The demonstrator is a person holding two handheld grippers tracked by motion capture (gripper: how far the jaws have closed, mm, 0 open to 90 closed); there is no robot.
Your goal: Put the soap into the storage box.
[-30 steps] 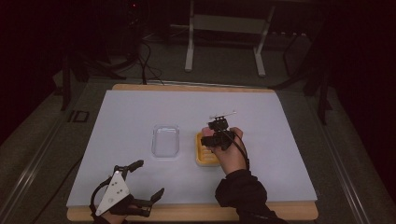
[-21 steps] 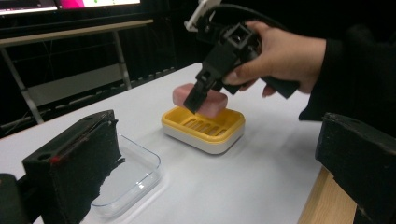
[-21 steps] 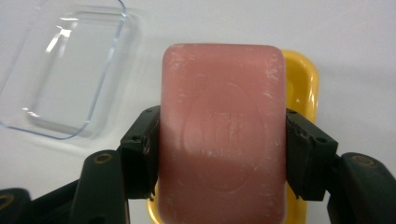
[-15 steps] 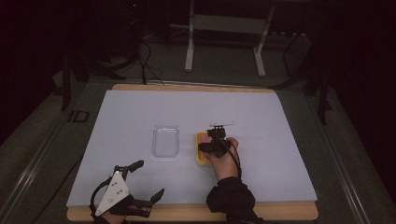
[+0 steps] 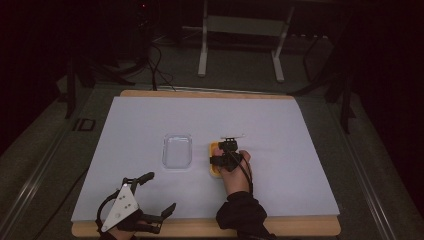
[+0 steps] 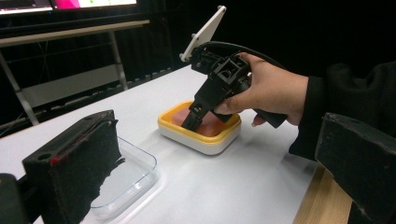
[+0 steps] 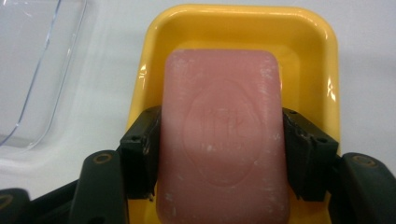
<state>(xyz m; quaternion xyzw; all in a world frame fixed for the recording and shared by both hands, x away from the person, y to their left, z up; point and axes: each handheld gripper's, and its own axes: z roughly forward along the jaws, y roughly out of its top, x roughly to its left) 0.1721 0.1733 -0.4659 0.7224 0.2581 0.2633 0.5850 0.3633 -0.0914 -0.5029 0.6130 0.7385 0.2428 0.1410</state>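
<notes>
A pink soap bar (image 7: 222, 93) lies in a yellow dish (image 7: 243, 23) with a white base (image 6: 205, 147) near the table's middle. My right gripper (image 7: 222, 140) points down into the dish, its pads (image 7: 140, 144) pressed on the bar's two long sides, so it is shut on the soap. In the high view, that gripper (image 5: 227, 155) covers the dish (image 5: 213, 150). My left gripper (image 5: 161, 191) rests open near the front left edge, holding nothing.
A clear plastic tray (image 5: 178, 151) sits just left of the dish, a small gap between them. The white table top (image 5: 280, 125) has a wooden front edge (image 5: 290, 227). Beyond it, the dark floor holds a metal stand (image 5: 240, 30) and cables.
My right gripper has come down toward the table, onto the yellow dish. The left gripper has stayed where it was.
</notes>
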